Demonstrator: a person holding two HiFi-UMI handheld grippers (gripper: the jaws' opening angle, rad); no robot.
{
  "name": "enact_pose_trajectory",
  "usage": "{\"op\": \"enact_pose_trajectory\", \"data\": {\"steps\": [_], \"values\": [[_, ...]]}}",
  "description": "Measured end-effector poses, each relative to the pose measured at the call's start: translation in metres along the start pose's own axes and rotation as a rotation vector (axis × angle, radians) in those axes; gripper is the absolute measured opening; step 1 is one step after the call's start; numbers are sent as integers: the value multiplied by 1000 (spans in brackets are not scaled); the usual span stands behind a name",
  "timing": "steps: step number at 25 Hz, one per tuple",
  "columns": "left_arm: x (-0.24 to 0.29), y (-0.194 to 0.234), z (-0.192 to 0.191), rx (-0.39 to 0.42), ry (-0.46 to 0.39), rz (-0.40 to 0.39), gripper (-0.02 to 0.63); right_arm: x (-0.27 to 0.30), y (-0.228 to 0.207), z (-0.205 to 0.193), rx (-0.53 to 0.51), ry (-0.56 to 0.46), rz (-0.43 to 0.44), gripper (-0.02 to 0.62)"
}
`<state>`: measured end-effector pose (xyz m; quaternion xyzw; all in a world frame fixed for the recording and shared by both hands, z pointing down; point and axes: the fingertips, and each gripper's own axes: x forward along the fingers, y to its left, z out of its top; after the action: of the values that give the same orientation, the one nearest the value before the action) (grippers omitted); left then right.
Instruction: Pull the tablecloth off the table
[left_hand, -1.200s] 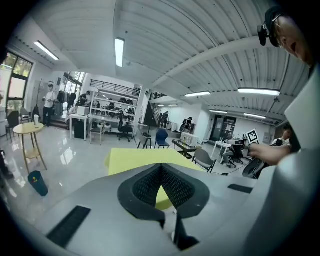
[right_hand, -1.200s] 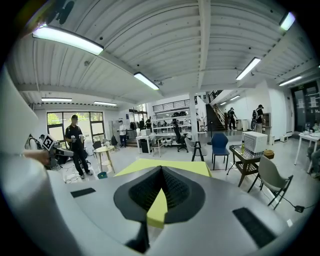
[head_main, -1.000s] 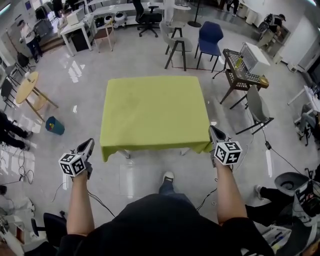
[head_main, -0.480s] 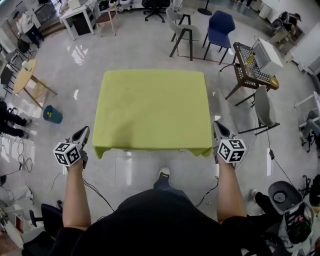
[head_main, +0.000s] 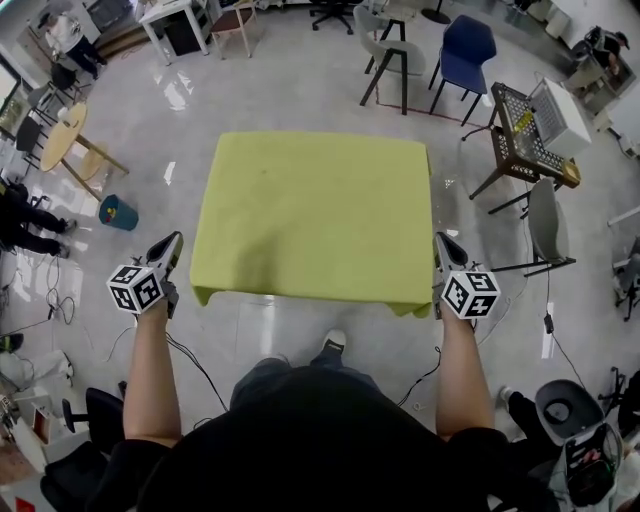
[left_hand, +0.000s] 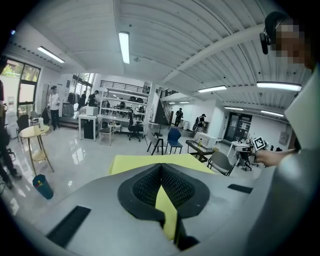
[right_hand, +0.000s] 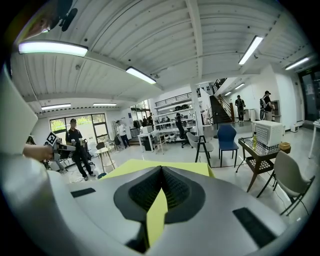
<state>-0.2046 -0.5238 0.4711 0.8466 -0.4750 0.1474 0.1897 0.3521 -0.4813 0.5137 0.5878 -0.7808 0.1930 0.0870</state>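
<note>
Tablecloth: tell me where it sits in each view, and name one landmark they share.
Head view: tablecloth at centre, spread flat.
Left gripper view: low centre, a fold pinched in the fingers.
Right gripper view: low centre, likewise pinched.
Shared landmark: blue chair beyond it.

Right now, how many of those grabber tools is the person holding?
2. The left gripper is beside the near left corner of the yellow tablecloth; the right gripper is beside its near right corner.
</note>
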Motion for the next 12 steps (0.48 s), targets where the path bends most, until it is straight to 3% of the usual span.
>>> {"op": "enact_pose_trajectory", "data": {"steps": [12], "values": [[-2, 65, -14, -4, 13, -68, 21, 18, 44, 13, -34, 18, -67, 15]]}}
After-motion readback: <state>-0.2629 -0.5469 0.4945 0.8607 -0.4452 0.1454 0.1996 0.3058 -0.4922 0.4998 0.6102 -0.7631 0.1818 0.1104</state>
